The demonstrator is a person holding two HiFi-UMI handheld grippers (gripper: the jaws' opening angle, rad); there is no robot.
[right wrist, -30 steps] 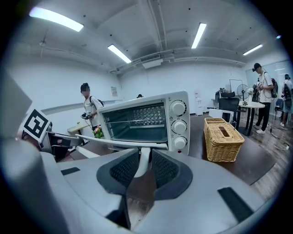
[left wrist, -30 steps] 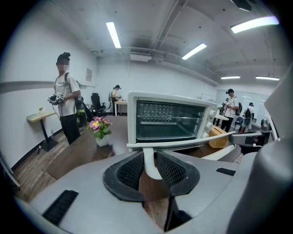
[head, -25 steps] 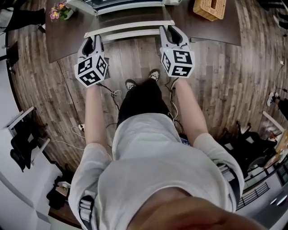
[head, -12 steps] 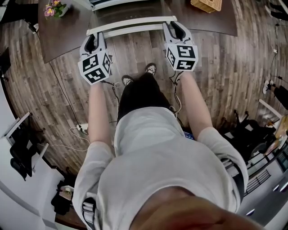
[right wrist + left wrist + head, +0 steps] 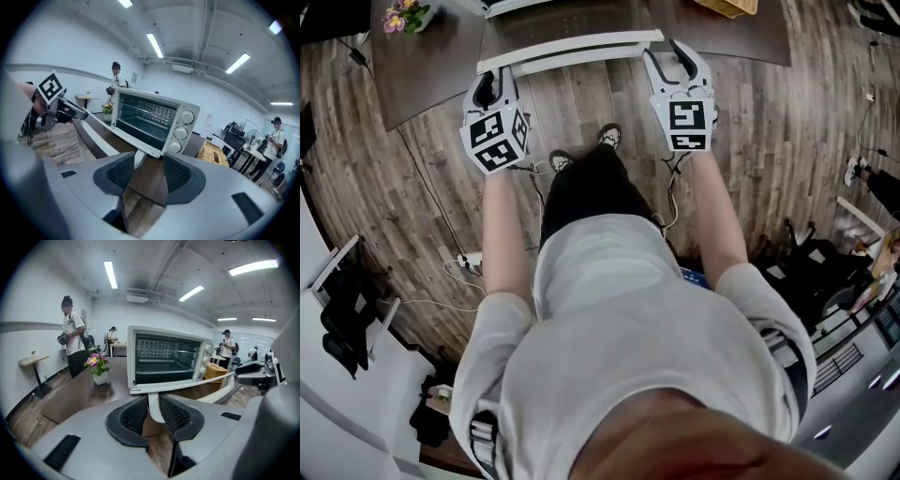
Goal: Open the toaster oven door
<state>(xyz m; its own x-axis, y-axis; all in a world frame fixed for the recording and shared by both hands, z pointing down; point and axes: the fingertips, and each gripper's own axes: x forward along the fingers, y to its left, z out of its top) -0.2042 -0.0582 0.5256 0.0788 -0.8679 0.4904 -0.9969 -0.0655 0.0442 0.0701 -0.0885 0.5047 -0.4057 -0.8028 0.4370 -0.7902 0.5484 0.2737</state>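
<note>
Table (image 5: 422,66): toaster oven (image 5: 164,357) | left claw (image 5: 153,405) pinches handle (image 5: 572,51) | right claw (image 5: 149,169) opening round handle

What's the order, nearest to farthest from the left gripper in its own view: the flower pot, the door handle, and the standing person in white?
1. door handle, clamped between the left gripper's jaws.
2. flower pot, ahead and left, beside the toaster oven.
3. person in white, standing far left, well behind the pot.
</note>
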